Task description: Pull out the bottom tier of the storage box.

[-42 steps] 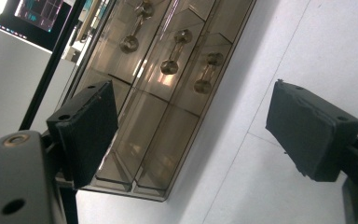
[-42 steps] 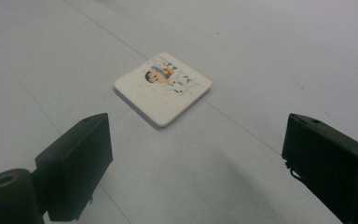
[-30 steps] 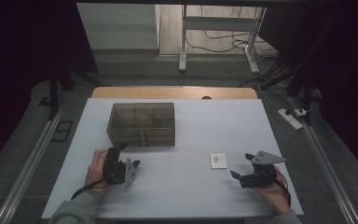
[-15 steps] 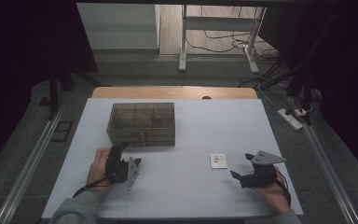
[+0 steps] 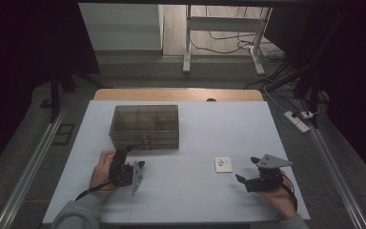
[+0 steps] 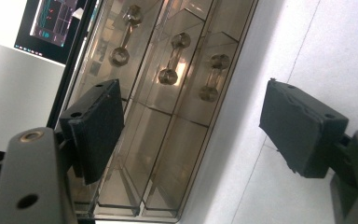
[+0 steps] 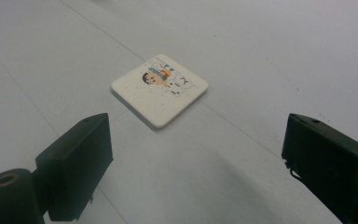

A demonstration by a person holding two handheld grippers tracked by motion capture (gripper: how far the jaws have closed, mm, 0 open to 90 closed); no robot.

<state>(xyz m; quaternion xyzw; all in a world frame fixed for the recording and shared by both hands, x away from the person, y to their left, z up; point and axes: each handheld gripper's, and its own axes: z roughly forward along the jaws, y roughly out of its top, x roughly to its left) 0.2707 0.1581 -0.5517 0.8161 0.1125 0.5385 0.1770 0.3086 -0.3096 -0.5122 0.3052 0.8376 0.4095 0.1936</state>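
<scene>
Left gripper (image 5: 134, 151): your jaws gape, just been closing slightly, gripping nothing, near the box (image 5: 144, 126).
Right gripper (image 5: 246, 170): open, empty.
Tile (image 5: 223, 164): flat, just left of it.
Box: long axis left-right.

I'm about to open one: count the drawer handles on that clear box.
3. The first handle is leftmost, the second handle in the middle, the third handle nearest the table. Others may be hidden.
</scene>
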